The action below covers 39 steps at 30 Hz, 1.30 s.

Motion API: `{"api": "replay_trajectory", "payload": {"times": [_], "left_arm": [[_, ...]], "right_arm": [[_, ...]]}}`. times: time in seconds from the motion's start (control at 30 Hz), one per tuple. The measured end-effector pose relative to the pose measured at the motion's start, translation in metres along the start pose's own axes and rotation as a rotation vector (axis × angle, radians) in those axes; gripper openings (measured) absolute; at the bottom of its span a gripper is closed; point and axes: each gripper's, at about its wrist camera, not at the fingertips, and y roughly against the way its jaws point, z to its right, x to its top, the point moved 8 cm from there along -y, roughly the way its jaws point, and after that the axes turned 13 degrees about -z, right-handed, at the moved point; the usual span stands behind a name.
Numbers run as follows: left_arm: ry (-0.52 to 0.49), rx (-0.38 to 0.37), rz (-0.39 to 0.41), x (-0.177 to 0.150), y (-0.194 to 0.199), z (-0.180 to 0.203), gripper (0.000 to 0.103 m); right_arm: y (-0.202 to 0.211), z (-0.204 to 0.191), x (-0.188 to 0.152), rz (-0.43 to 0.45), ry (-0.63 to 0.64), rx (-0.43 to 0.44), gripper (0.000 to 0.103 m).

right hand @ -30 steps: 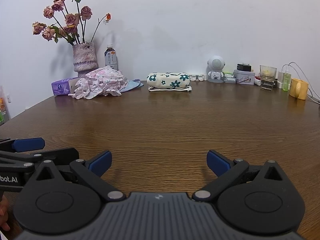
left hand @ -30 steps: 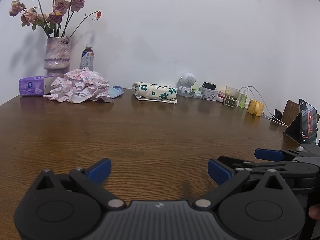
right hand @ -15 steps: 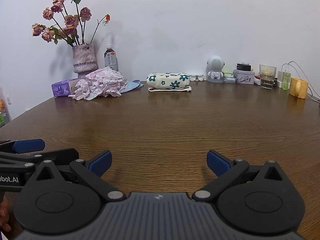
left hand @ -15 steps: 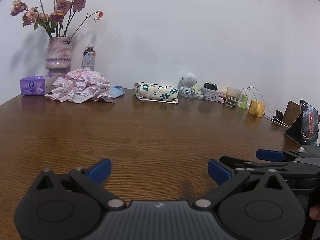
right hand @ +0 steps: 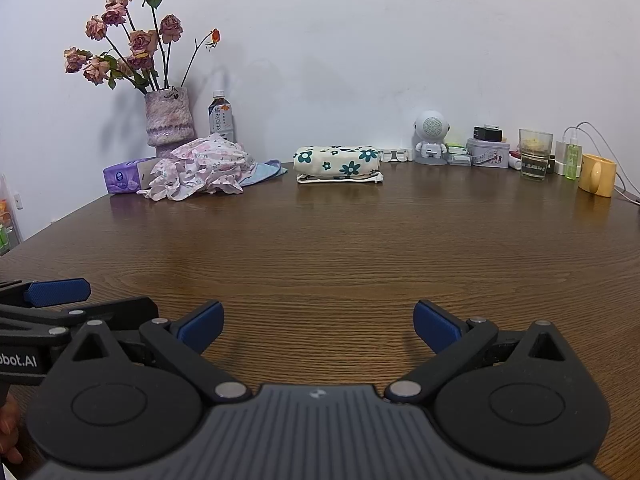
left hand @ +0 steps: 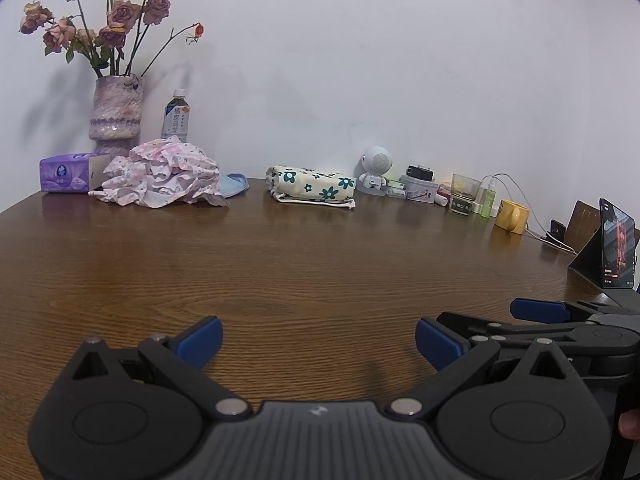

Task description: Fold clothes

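Both grippers hovered low over the near edge of the wooden table, level and pointing toward the back wall. Seen from its own camera, the left gripper had its blue-padded fingers spread wide with nothing between them; the right gripper was spread just as wide and equally empty. They sat side by side, close together, so each showed at the edge of the other's view, the right one beside the left gripper's right finger.

Far across the table, by the wall, lay the crumpled pink floral garment in a loose heap, touching a purple tissue pack and resting over a pale blue cloth. A folded cream garment with teal flowers lay apart to its right. Behind the heap stood a vase of dried roses.
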Motion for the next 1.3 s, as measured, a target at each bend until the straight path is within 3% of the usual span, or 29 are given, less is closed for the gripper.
{"api": "replay_trajectory", "payload": {"times": [1.07,1.3], "left_arm": [[-0.002,-0.013,-0.017,0.0001,-0.0015,-0.001,0.103],[-0.025,0.004,0.02,-0.0005,0.0028,0.0029,0.103]], "right_arm": [[-0.0007,0.0013,0.0,-0.006,-0.001,0.002,0.103],[-0.0008,0.0017,0.0003,-0.008,-0.001,0.006,0.103]]}}
